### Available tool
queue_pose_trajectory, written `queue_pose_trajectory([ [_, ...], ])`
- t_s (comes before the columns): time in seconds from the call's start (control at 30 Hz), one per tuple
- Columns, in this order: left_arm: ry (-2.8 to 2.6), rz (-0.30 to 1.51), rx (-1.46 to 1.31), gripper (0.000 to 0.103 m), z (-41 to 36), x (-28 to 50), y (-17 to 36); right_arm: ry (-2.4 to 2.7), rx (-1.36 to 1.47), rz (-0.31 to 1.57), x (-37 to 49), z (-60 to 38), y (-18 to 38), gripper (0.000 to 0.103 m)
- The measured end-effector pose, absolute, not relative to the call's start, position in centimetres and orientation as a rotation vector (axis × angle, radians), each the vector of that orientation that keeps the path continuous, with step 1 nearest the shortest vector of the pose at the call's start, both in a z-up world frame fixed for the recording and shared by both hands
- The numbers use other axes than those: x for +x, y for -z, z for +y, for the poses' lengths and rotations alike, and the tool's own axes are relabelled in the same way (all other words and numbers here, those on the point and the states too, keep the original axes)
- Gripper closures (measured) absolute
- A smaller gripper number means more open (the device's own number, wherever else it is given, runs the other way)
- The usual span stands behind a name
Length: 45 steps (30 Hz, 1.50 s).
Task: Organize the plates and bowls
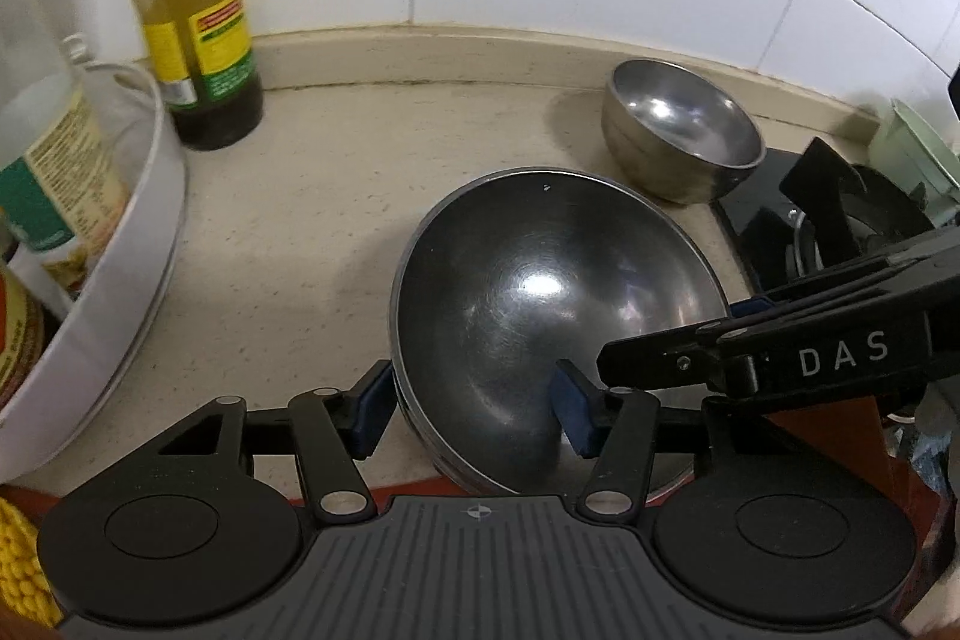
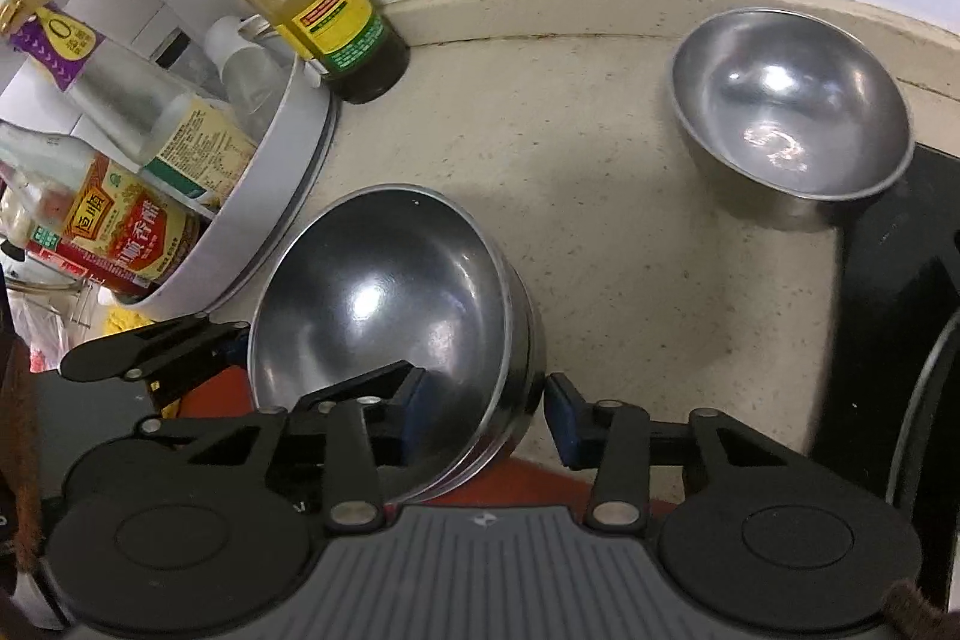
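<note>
**Stacked Bowls: Two-Gripper Straddle at the Counter Edge**

Step in hand: handling the bowl stack [image 1: 558, 316]. The left gripper [image 1: 474, 409] straddles the stack's near-left rim, one pad inside, one outside; contact appears absent, though the view is poor. The right gripper [image 2: 489, 415] straddles the near-right rim, spread, the outer pad clear of the wall. Next move: probably close both evenly on the rim, then lift level. The stack is polished steel, nested, tilted. Ahead right of both grippers, well apart, stands a single steel bowl [image 2: 792, 112].

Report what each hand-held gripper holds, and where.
The left hand-held gripper and right hand-held gripper each straddle the stacked steel bowls' rim, one pad inside, one outside; a firm clamp cannot be told.
</note>
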<state>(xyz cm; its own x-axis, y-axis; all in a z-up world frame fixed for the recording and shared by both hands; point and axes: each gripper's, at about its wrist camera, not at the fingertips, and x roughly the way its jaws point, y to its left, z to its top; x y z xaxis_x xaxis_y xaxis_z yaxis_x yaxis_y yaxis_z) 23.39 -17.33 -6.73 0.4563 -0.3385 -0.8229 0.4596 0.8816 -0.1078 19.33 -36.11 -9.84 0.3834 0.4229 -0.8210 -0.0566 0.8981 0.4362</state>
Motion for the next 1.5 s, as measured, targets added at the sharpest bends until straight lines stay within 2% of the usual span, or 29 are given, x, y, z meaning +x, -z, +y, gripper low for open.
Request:
queue_pose_trajectory([
  [0.33,0.53,0.976,0.158,0.038,-18.6,24.2,6.9,-0.268,0.392,1.124,19.5,-37.8,9.9,0.066],
  [0.8,0.444,0.853,0.192,0.018,-16.5,24.3,2.8,-0.183,0.397,1.044,18.7,-41.3,6.9,0.065],
  [1.1,0.474,0.76,0.249,0.015,-21.6,27.5,-1.2,0.012,0.361,0.982,21.3,-46.4,5.2,0.059],
  [1.5,0.582,0.849,0.321,0.017,-30.2,31.6,3.4,0.072,0.447,1.034,25.5,-49.9,8.2,0.056],
])
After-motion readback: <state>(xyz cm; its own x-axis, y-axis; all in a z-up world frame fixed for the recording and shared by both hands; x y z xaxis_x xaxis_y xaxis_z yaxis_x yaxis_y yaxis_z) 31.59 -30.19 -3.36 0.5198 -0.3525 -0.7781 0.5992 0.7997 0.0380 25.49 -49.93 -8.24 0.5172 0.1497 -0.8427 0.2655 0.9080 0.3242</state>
